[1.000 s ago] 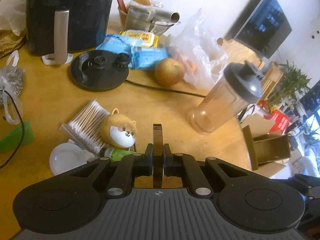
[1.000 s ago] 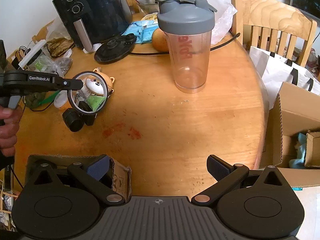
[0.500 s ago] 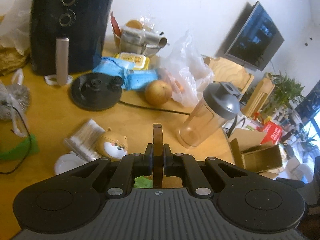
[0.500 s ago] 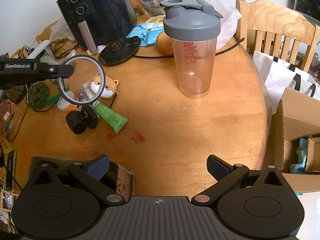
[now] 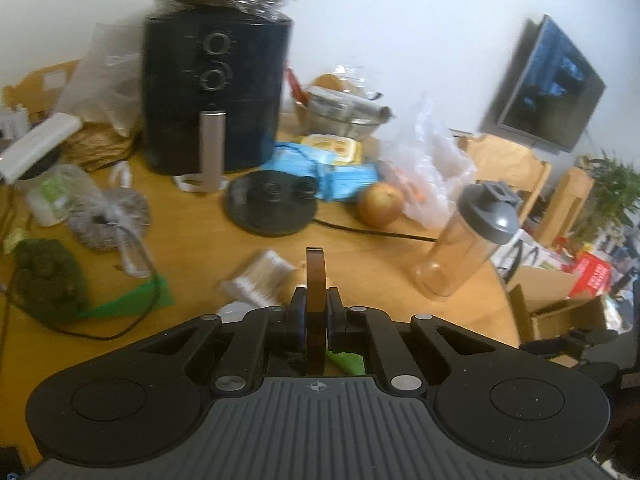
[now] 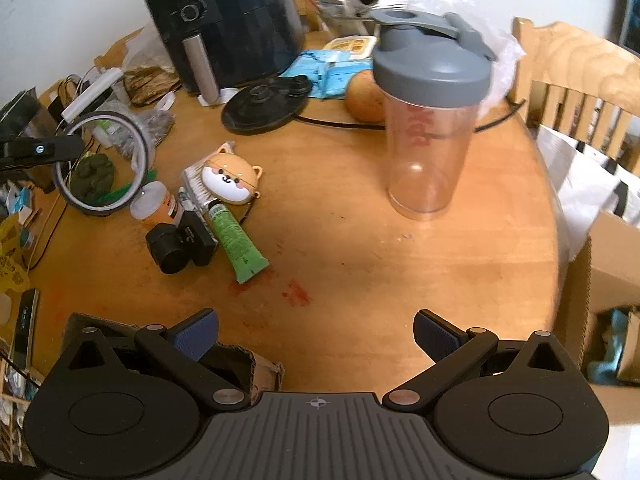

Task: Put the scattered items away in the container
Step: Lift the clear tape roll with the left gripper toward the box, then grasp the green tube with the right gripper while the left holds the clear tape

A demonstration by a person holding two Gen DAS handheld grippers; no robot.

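Right hand-held gripper (image 6: 316, 338), nearest in the right wrist view: jaws spread wide, nothing between the blue pads, poised over the near part of the round wooden bench (image 6: 360, 248). A brown cardboard box (image 6: 256, 364), open at the top, sits at the near left bench edge, just under the left jaw.

Left hand-held gripper (image 5: 316, 312): jaws clenched on a roll of tape (image 5: 315, 276), which stands edge-on between the pads in the left wrist view. In the right wrist view the same roll (image 6: 104, 164) appears as a ring held clear above the left side of the bench.

Middle ground, left of centre: a black camera (image 6: 180, 240), a green tube (image 6: 236, 240) touching it on the right, an orange bottle with a white cap (image 6: 154, 206), a dog-faced case (image 6: 230, 178) and a pack of cotton swabs (image 5: 260, 276) lie clustered together. To the right, well apart from them, a clear shaker bottle with a grey lid (image 6: 428, 120) stands upright.

Far side: a black kettle base (image 6: 264, 104), a round fruit (image 6: 364, 96), blue packets (image 6: 328, 70) and a black air fryer (image 6: 224, 20) at the back.
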